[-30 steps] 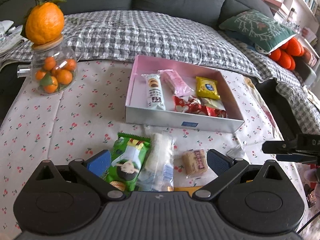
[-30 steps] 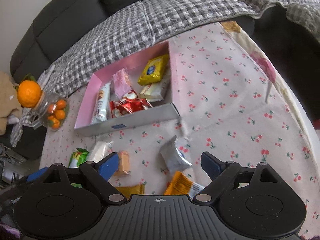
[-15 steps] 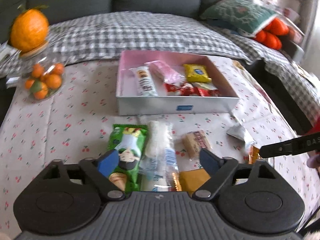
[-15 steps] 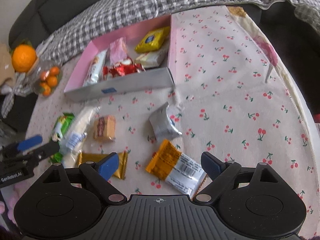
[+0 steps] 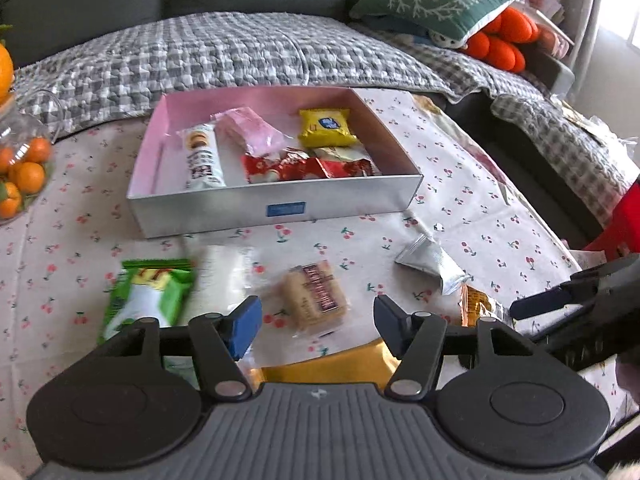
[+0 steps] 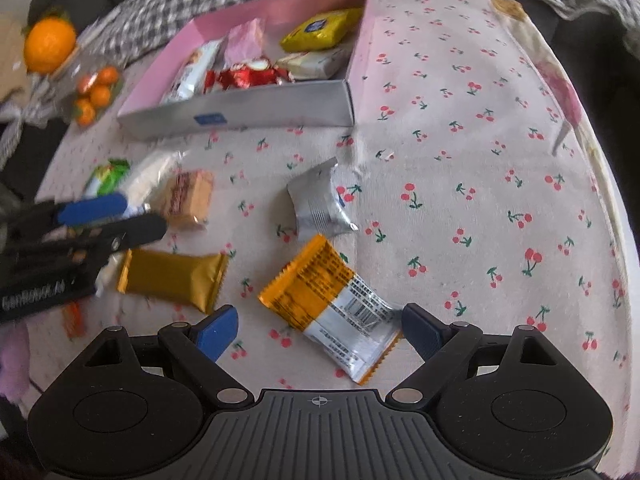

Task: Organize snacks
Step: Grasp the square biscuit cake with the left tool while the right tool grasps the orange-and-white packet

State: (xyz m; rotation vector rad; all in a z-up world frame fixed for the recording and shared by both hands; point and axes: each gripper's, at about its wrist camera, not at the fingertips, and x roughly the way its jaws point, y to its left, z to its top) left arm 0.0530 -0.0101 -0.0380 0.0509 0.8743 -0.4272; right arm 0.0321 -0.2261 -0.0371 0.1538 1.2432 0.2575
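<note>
A pink-lined box (image 5: pixel 280 208) (image 6: pixel 240 112) holds several wrapped snacks. In front of it lie loose ones: a green packet (image 5: pixel 148 296), a white roll (image 5: pixel 224 272), a clear-wrapped wafer (image 5: pixel 314 300) (image 6: pixel 188 200), a silver pouch (image 5: pixel 432 266) (image 6: pixel 320 204), a gold bar (image 6: pixel 176 276) and an orange-and-silver packet (image 6: pixel 328 304). My left gripper (image 5: pixel 316 324) (image 6: pixel 144 216) hovers low over the wafer, its jaws closing, and the pads are clear of the wrapper. My right gripper (image 6: pixel 320 328) is open around the orange-and-silver packet, apart from it.
A glass jar of small oranges (image 5: pixel 20 172) (image 6: pixel 94 92) stands at the table's left with a large orange (image 6: pixel 50 44) on top. A sofa with a checked blanket (image 5: pixel 240 56) and a green cushion (image 5: pixel 432 4) runs behind. The table's edge (image 6: pixel 616 240) curves off at the right.
My left gripper slid right from the green packet and white roll to the wafer, dropped lower, and its jaws narrowed. My right gripper sank until the orange-and-silver packet lay between its fingers.
</note>
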